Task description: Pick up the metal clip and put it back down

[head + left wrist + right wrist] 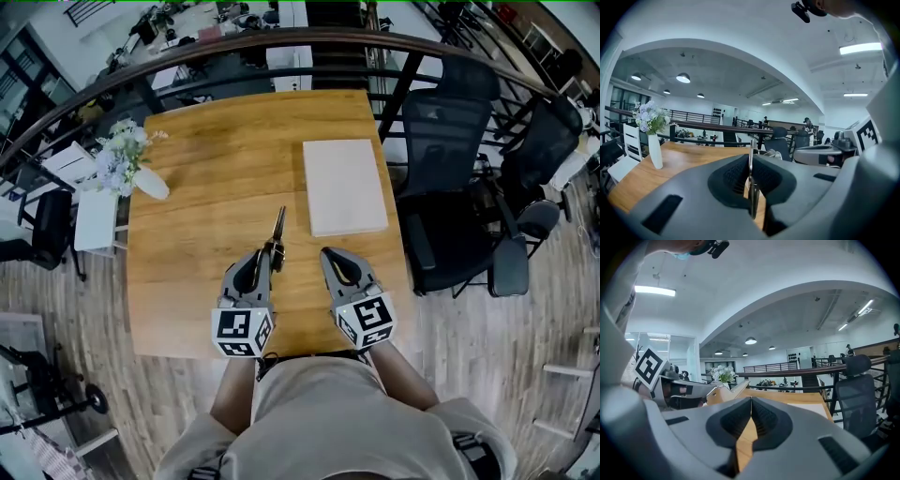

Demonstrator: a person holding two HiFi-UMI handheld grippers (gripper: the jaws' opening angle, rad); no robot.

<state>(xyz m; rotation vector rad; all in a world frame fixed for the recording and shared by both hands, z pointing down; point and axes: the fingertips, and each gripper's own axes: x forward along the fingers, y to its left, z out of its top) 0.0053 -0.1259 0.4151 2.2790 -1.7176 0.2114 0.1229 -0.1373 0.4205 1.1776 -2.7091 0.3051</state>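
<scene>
on the near half of the wooden table (206,159), close to the person's body, the two grippers sit side by side, pointing away across the wood. the left gripper (272,251) has its jaws closed down on the metal clip (278,225), a thin dark strip that sticks out past the tips toward the middle of the table. from the left gripper view the clip stands edge-on between the ribbed pads (736,174), pinched on both sides. whether its far end touches the wood i cannot tell. the right gripper (328,255) is just beside the left one, apart from it. its jaws are pressed together with nothing between them, and only bare tabletop shows in the notch below the pads. a flat white pad (344,186) lies on the right part of the table, beyond the right gripper. a white vase of pale flowers (131,164) stands at the table's left edge. dark office chairs (450,159) stand off the right side, and a curved railing (281,42) runs behind the far edge.
</scene>
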